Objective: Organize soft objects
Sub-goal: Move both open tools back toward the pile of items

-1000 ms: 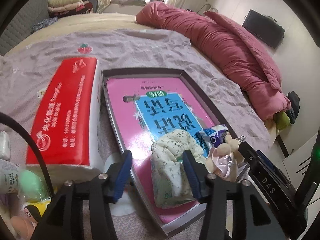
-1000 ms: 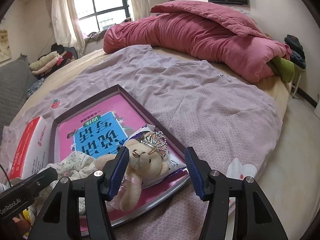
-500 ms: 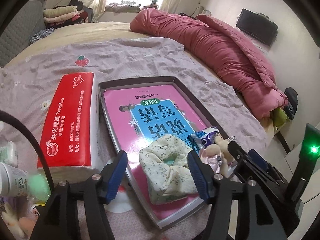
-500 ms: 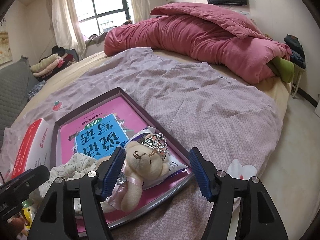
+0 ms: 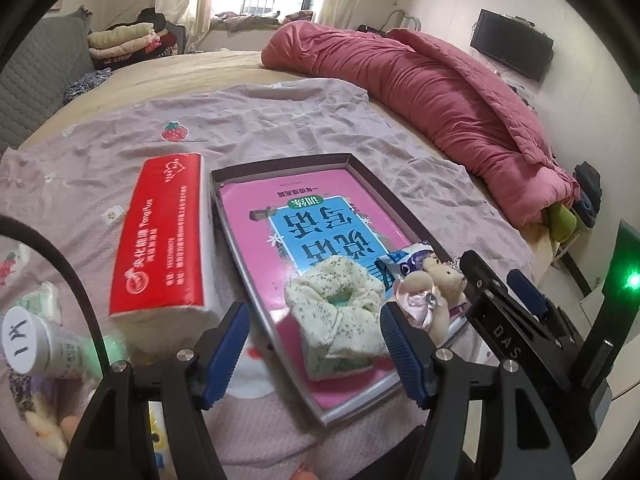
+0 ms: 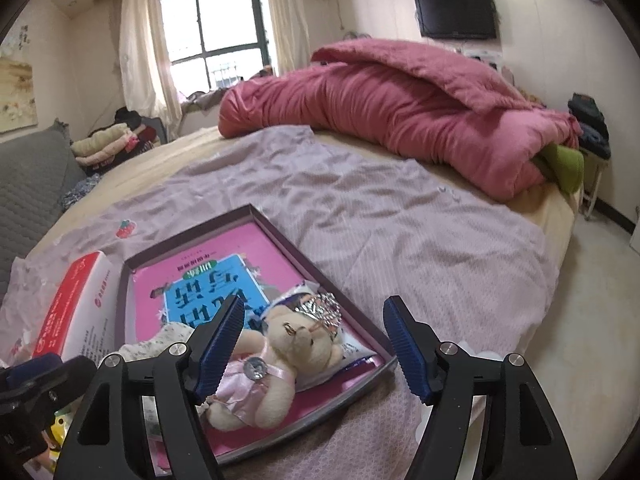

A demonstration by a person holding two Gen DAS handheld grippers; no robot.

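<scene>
Loosely between the spread left tongs [image 5: 314,354], a floral scrunchie [image 5: 336,312].

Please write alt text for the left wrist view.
The open left gripper hovers over a floral scrunchie lying on a pink book in a shallow box on a bed, a small teddy bear beside it.

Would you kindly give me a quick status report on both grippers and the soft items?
Left gripper open, empty. Right gripper opening, pads off the teddy bear. Bear and floral scrunchie lying in the box tray. Nothing in the way.
</scene>
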